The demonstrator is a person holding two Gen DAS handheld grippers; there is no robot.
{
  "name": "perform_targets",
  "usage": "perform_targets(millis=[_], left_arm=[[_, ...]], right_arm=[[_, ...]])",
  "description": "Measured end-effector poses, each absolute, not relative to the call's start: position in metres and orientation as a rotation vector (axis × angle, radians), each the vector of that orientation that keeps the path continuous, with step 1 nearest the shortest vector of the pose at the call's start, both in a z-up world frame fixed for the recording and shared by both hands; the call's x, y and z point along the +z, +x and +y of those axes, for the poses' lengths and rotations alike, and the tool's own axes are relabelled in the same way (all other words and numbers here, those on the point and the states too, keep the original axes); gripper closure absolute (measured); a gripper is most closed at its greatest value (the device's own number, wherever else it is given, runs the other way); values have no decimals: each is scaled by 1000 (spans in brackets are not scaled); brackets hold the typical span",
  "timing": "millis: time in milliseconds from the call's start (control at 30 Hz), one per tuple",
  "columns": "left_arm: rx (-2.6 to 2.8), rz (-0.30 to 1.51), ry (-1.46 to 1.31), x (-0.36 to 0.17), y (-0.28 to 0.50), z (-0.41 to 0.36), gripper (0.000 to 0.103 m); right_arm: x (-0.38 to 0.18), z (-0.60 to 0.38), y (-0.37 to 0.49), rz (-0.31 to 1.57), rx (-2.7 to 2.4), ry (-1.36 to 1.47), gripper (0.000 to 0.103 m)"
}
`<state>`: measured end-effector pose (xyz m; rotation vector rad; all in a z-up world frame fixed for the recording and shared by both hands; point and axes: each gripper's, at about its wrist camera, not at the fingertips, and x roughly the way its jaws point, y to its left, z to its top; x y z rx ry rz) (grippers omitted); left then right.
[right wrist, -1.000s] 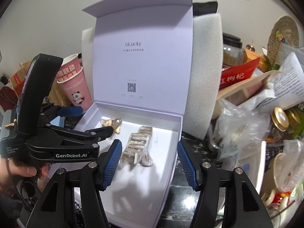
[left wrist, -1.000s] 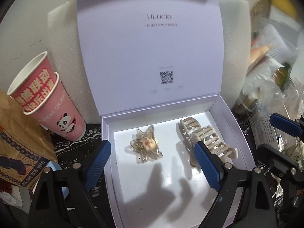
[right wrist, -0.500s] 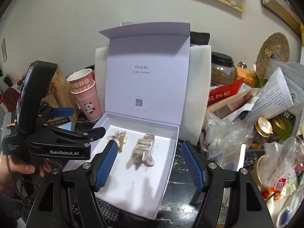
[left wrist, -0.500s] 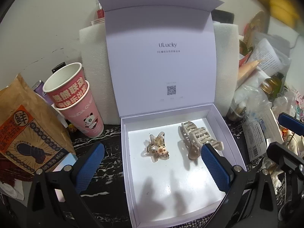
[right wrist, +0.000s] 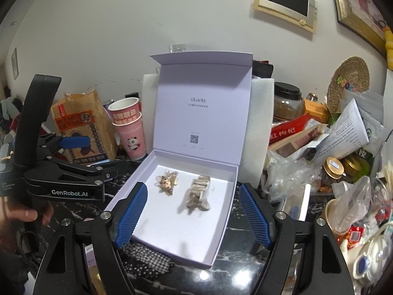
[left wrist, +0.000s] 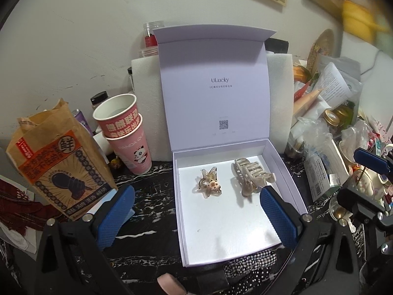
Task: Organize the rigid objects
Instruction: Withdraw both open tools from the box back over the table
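An open white gift box (left wrist: 289, 177) (right wrist: 226, 211) stands on the dark marble table with its lid upright. Inside lie a clear star-shaped hair clip (left wrist: 209, 184) (right wrist: 167, 182) on the left and a beige claw hair clip (left wrist: 251, 177) (right wrist: 198, 194) on the right. My left gripper (left wrist: 196, 213) is open and empty, held back above the box's near edge. My right gripper (right wrist: 194, 216) is open and empty, straddling the box's near half. The left gripper also shows in the right wrist view (right wrist: 73, 147), at the left.
Stacked pink paper cups (left wrist: 127, 135) and a brown paper bag (left wrist: 56, 162) stand left of the box. White foam (left wrist: 147, 103) is behind it. Jars, packets and plastic bags (right wrist: 331, 167) crowd the right. Checked cloth (left wrist: 250, 268) lies in front of the box.
Both grippers have pulled back and up from the box, so it looks smaller and more of the table shows. Both clips stay in place in the box.
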<state>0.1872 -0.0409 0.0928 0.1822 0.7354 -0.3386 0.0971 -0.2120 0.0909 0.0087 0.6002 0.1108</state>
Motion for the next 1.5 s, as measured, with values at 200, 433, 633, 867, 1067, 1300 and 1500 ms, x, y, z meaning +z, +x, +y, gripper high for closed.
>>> perform_targets(millis=[200,433,633,867,1067,1300,1500], left_arm=[[-328,705,188,101,165,-32,0],[-325,677,177,109,136,-21,0],[-336,686,171,108,114,-14,0],[-339,692,164,100,89,-3,0],[-344,716,159,89,73,4,0],[-295,720,201,70,58,10,0],[-299,771,162,50,49,19,0]], right_arm=[[94,-204,77,584,119,6,20],[96,-201,59,578,122,6,19],[92,-195,37,576,129,8,19],[80,-189,18,594,155,10,19],[66,-183,5,619,175,16,19],[46,-177,-9,657,190,24,19],[27,-174,-18,697,224,45,19]])
